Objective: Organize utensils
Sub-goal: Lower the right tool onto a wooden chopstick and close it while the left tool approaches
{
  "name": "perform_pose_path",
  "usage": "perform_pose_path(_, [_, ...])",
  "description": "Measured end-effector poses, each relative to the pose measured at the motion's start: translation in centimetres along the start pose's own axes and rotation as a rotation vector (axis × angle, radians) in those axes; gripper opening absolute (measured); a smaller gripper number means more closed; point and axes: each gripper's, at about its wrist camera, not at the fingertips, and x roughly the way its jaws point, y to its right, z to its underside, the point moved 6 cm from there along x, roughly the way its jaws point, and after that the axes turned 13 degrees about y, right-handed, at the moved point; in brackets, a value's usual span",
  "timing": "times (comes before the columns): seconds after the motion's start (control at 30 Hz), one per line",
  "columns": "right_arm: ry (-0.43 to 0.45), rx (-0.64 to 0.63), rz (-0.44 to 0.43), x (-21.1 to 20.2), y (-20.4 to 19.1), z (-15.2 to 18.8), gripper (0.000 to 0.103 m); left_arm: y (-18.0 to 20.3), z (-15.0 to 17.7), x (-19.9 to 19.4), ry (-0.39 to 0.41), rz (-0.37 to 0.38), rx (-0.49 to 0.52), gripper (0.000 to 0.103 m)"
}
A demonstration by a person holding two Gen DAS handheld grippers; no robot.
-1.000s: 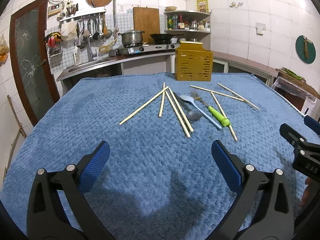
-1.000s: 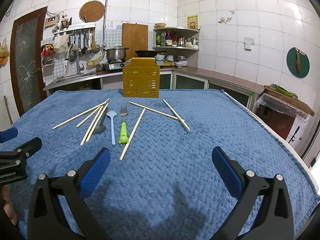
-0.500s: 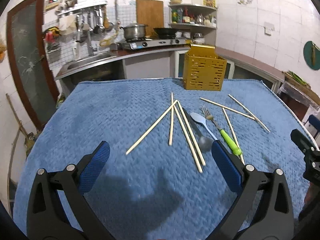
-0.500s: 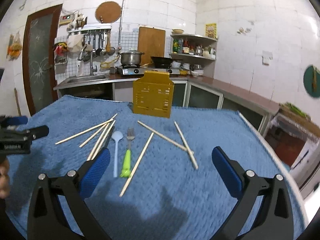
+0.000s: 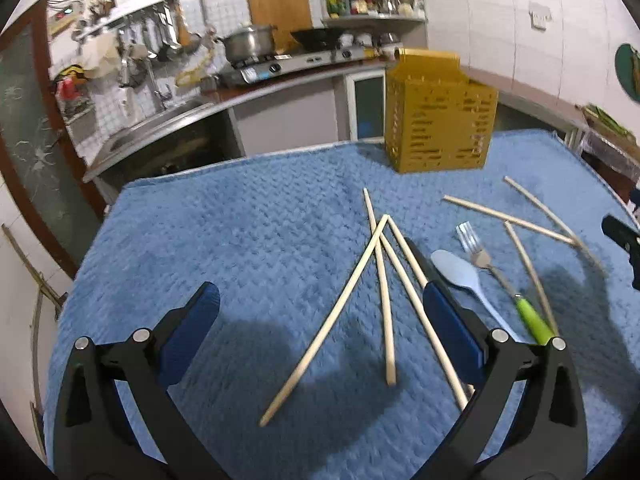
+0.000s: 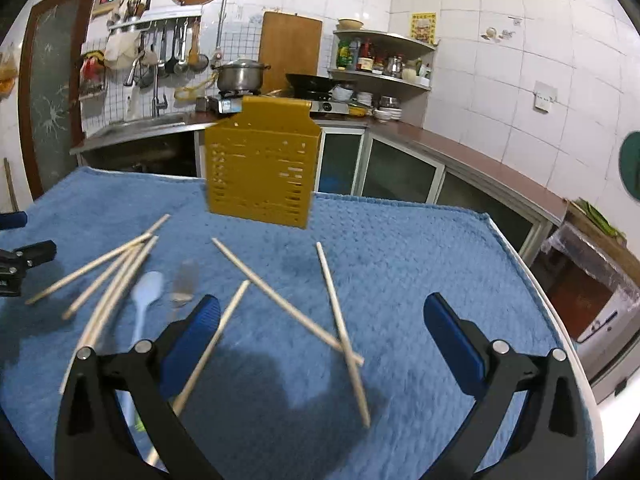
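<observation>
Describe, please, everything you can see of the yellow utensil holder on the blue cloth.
The yellow utensil holder is a boxy, upright container that looks like plastic, mustard yellow, its walls pierced by rows of short horizontal slots. A raised flat tab stands above its back rim. It stands on the blue cloth near the far edge, beyond the scattered chopsticks, and none of them touches it. Neither gripper is near it. Its inside is not visible, so whether it holds anything cannot be told.

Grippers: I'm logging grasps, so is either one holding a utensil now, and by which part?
Nothing is held. The left gripper and right gripper are both open above the chopsticks on the cloth.
</observation>
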Motion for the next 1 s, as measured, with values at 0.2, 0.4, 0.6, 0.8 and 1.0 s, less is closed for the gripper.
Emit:
perform_pose_path(0.2, [-0.104, 0.018, -0.019, 5.5, 1.1, 2.2, 0.099, 0.0, 0.2, 3.8, -0.047, 0.076, -0.038, 0.098])
perform_pose_path(0.4, [-0.148, 0.076, -0.036, 9.2, 2.1, 1.8, 0.099, 0.7, 0.4, 6.2, -0.064, 0.107, 0.002, 0.098])
perform_pose_path(0.6, [-0.21, 0.053, -0.045, 12.9, 1.7, 1.8, 0.099, 2.1, 0.0, 8.8, -0.131, 0.131, 0.046, 0.082])
perform_pose_path(0.8, [-0.252, 0.037, -0.036, 15.1, 1.8, 3.0, 0.097, 2.6, -0.1, 9.3, -0.143, 0.13, 0.053, 0.071])
perform_pose_path(1.0, [-0.309, 0.049, -0.084, 16.0, 1.6, 3.8, 0.066, 1.8, 0.7, 10.2, -0.193, 0.168, -0.032, 0.045])
